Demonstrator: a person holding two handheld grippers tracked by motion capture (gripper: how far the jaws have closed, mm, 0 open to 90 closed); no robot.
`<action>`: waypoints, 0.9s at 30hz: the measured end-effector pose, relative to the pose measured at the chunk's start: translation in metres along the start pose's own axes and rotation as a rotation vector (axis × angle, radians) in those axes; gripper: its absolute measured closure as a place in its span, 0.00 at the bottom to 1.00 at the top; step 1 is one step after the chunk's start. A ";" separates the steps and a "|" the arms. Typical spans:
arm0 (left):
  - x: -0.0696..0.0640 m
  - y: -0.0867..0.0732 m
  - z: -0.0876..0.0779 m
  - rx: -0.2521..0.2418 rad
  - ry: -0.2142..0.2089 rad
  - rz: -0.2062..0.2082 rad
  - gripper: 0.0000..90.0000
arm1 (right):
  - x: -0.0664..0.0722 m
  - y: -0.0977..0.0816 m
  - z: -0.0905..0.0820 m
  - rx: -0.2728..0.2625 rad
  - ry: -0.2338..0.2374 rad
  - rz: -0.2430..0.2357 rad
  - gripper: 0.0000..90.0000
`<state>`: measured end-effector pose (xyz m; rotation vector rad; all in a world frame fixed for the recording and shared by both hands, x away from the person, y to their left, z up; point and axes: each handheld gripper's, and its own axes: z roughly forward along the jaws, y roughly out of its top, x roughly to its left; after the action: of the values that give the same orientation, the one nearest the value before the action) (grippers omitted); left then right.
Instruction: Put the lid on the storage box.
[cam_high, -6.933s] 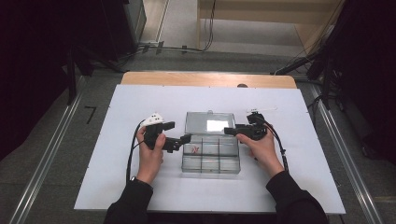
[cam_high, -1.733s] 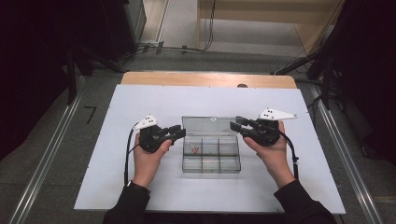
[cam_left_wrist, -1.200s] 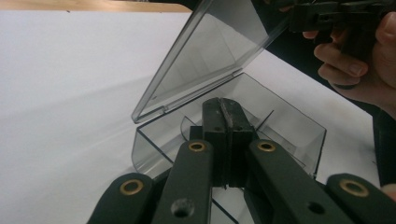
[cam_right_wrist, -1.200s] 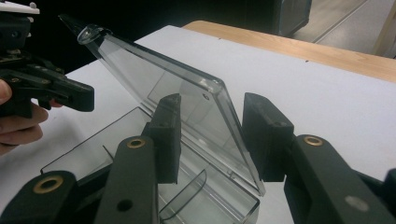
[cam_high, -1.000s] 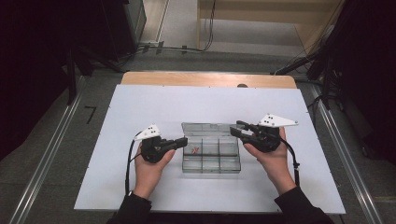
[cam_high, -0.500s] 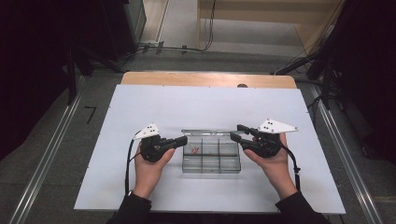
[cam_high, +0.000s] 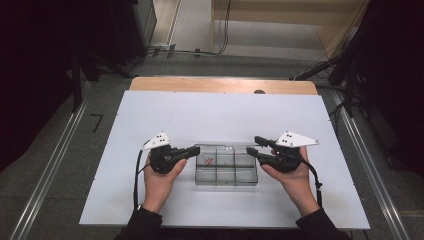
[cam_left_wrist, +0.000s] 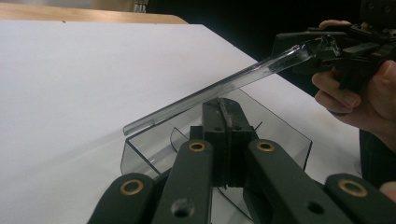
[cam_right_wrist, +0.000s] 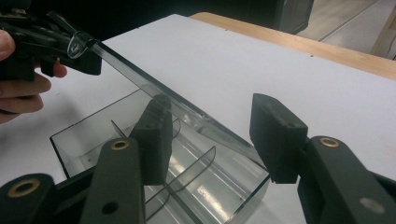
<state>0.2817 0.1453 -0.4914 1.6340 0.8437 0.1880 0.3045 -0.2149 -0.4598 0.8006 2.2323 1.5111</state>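
Note:
A clear plastic compartment box (cam_high: 226, 172) (cam_right_wrist: 93, 140) lies on the white table between my two grippers. Its hinged lid (cam_high: 220, 146) (cam_left_wrist: 224, 86) (cam_right_wrist: 140, 77) stands tilted up along the far side. A small red thing (cam_high: 209, 160) lies in the far left compartment. My left gripper (cam_high: 196, 149) (cam_left_wrist: 224, 105) is shut, its tips over the box's left end, and I see nothing held between them. My right gripper (cam_high: 251, 145) (cam_right_wrist: 212, 102) is at the right end. Its jaws have just been opening, and the lid's near end lies between them without either pad touching it.
The white table top (cam_high: 225, 115) stretches beyond the box to a wooden strip (cam_high: 220, 85) at its far edge. Black cables trail from both grippers toward the person's sleeves at the near edge. Dark floor and metal rails flank the table.
The lid has swung up from lying back behind the box to standing tilted over its far side. Both hands have drawn slightly nearer, and the right jaws have widened.

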 end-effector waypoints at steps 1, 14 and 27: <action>0.000 0.000 0.000 0.002 -0.001 0.001 1.00 | 0.000 0.000 0.000 -0.001 0.000 -0.002 0.52; 0.000 -0.001 0.000 0.005 -0.010 0.000 1.00 | -0.002 -0.006 -0.009 0.015 -0.008 0.020 0.44; -0.001 0.000 -0.001 -0.006 -0.025 0.003 1.00 | -0.008 -0.021 -0.020 0.047 -0.009 0.078 0.54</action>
<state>0.2806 0.1458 -0.4913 1.6293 0.8208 0.1715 0.2940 -0.2408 -0.4721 0.9162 2.2621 1.4916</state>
